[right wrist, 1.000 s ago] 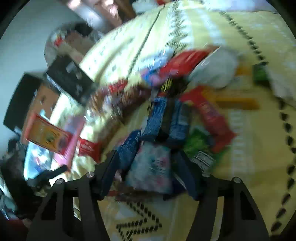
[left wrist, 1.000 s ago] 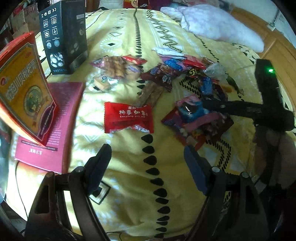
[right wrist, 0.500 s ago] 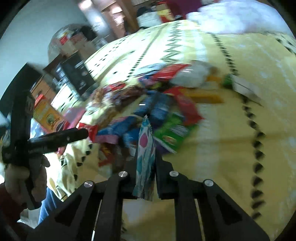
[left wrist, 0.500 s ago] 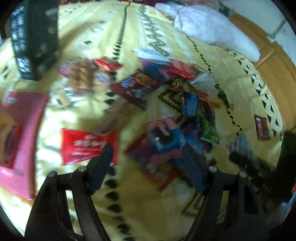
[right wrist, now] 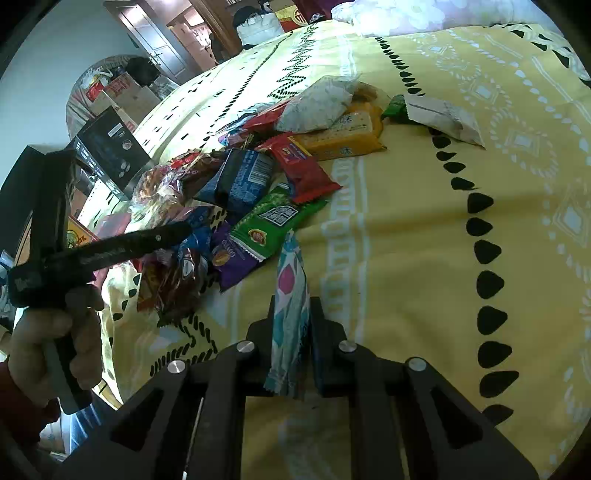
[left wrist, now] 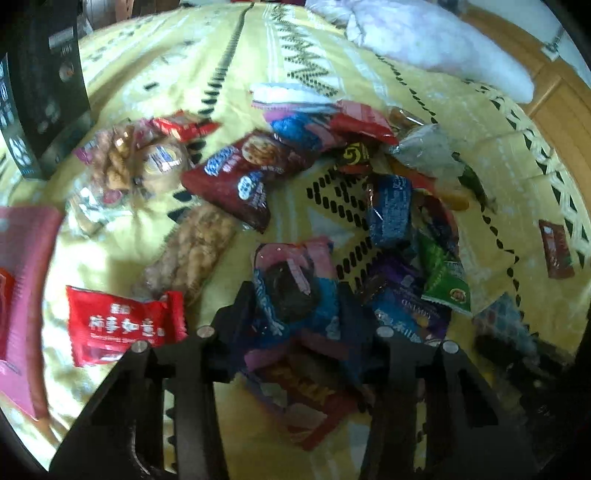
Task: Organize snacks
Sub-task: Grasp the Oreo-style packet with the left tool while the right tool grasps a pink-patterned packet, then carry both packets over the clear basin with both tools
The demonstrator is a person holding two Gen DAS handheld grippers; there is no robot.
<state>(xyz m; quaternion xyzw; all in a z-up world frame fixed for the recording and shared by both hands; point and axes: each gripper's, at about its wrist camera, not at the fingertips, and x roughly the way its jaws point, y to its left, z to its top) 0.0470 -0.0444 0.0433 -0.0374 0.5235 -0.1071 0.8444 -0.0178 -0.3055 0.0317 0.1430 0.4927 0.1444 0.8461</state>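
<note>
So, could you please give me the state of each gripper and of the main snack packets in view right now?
right gripper: shut on the teal and pink packet, held edge-up over the bedspread.
left gripper: jaws closing around the pink and blue packet.
pink and blue packet: lying on the pile, between the fingers.
red packet: flat, apart from the pile.
green packet: flat at the pile's edge.

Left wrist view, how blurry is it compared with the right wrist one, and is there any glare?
Left wrist view: smeared by motion, worst at the left edge, where the pink box streaks; the red packet text is soft. Light glints off the clear wrappers. Right wrist view: sharp, print on the green packet crisp; sunlight washes out the pillow at the top. Both bend strongly at the edges.
</note>
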